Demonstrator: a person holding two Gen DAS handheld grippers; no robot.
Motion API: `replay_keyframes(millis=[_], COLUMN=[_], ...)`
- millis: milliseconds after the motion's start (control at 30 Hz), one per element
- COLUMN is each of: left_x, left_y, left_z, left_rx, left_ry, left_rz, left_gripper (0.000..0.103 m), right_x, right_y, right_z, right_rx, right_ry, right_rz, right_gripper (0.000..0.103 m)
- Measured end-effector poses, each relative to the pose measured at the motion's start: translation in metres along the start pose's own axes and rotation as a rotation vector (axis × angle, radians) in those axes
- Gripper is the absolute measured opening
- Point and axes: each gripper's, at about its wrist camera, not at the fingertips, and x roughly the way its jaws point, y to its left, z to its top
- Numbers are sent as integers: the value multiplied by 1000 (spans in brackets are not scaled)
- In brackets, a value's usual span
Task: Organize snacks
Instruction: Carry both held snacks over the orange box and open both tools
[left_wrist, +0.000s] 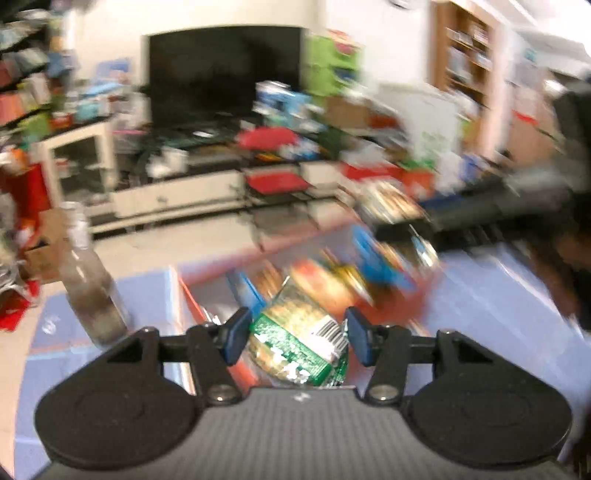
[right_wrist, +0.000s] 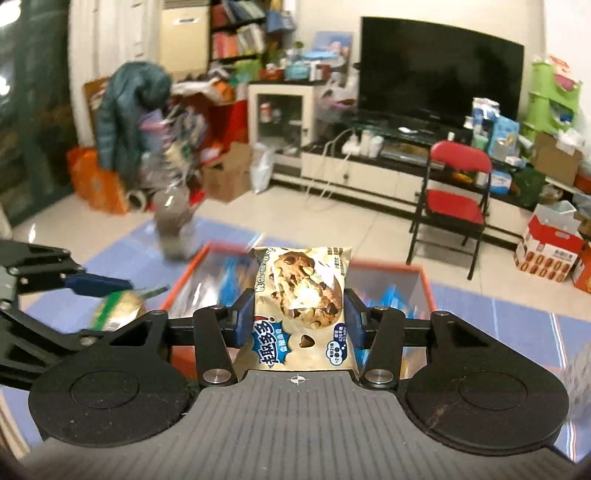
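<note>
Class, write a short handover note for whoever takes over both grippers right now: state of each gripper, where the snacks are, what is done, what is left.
Left gripper: shut on the green snack packet, held above the bin.
Right gripper: shut on the cookie packet, held upright between the fingers.
Orange-rimmed bin on the blue mat holds more snack packets, several blue.
A bottle stands on the mat beside the bin.
Done: two packets picked up.
Left: place both, then probably sort the rest; where they go is not visible.
</note>
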Motion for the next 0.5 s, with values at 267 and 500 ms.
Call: replay_keyframes(millis=[267, 500], left_x=[74, 26], left_y=[-4, -17], left_z=[31, 20], left_rx=[-98, -202], left_ry=[76, 20], left_rz=[217, 344], left_gripper=[67, 98], right_x=[65, -4], right_y=[-16, -12], right_z=[19, -2], right_rx=[84, 200], right_ry=[144, 63], right_rz=[-111, -263], right_gripper=[45, 95])
